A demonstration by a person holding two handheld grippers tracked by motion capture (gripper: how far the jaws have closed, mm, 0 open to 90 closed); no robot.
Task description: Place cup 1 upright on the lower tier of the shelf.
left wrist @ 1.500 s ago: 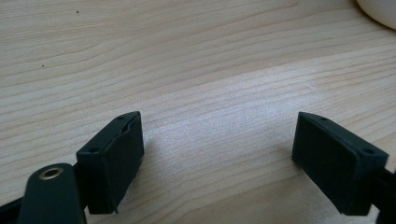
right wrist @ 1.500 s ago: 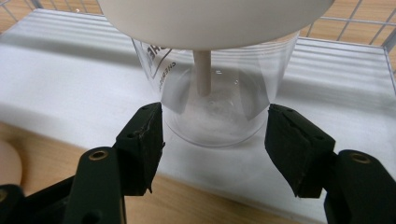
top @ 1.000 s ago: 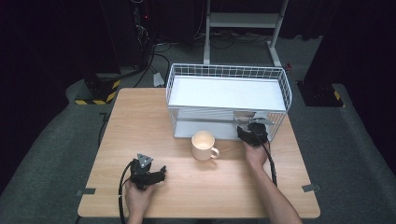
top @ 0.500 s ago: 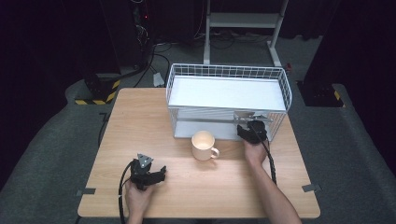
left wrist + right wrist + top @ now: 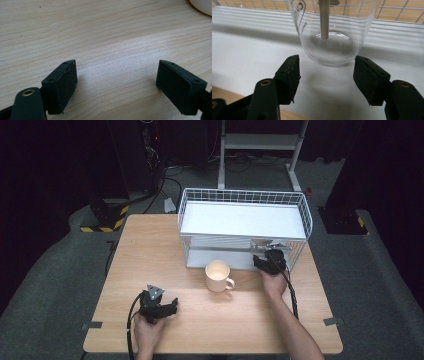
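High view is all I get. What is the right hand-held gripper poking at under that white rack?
Observer: A clear glass cup. It stands on the rack's lower shelf, right at the tips of the right hand-held gripper.
Operator: Is anything inside the cup?
Observer: Yes, a wooden stick stands in it.
Operator: Is the gripper squeezing the cup?
Observer: No. Its jaws have just been opening, and neither pad presses the cup.
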